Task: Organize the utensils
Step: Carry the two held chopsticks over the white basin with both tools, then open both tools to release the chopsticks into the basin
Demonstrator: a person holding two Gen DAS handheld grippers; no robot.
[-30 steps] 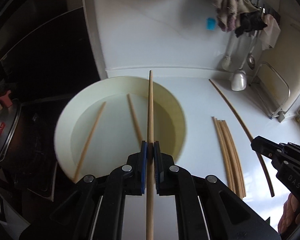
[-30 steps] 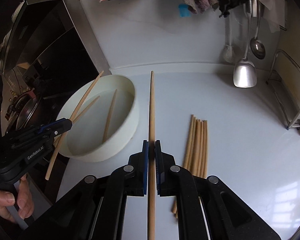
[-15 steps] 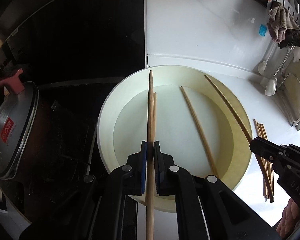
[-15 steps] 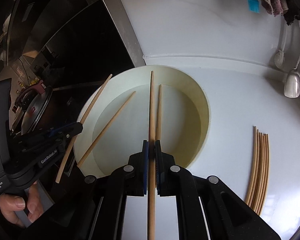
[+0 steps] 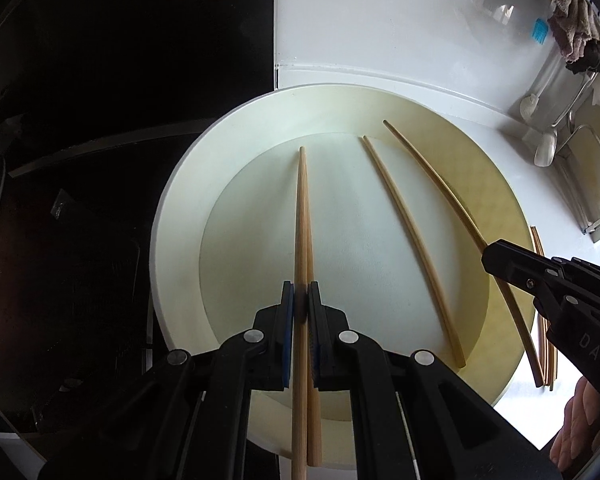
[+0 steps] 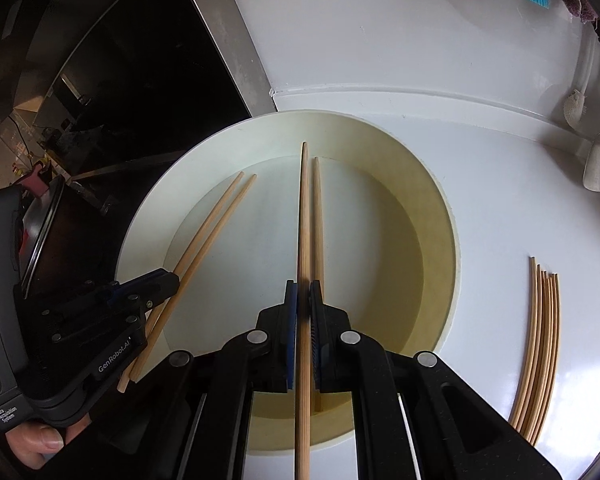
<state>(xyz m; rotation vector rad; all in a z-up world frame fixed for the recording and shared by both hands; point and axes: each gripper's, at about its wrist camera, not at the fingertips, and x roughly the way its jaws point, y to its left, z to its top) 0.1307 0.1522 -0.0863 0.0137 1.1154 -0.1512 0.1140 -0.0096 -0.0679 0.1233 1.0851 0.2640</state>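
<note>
The left gripper (image 5: 300, 300) is clamped on one slim, pale wooden chopstick (image 5: 301, 216). The right gripper (image 6: 303, 300) grips a second pale wooden chopstick (image 6: 303, 220) in the same manner. In both cases the pads press the shaft with no gap visible.

Each held chopstick lies along its gripper's pointing line, narrow tip forward and downward, thick end trailing behind the pads. Both tips are over the floor of the round cream plastic basin (image 6: 444, 216). Whether either tip touches the floor cannot be determined.

Two loose chopsticks rest in the basin. One loose chopstick (image 6: 318, 216) lies just beside the right-held one, nearly parallel. The other (image 6: 228, 216) lies beside the left-held one.

Further right, on the white countertop (image 6: 500, 200), a bundle of pale wooden chopsticks (image 6: 540, 344) lies sorted, long axes aligned, well apart from the basin.

Judgement: the task is partly complete. The bundle is arranged; the four chopsticks at the basin remain to be placed.
</note>
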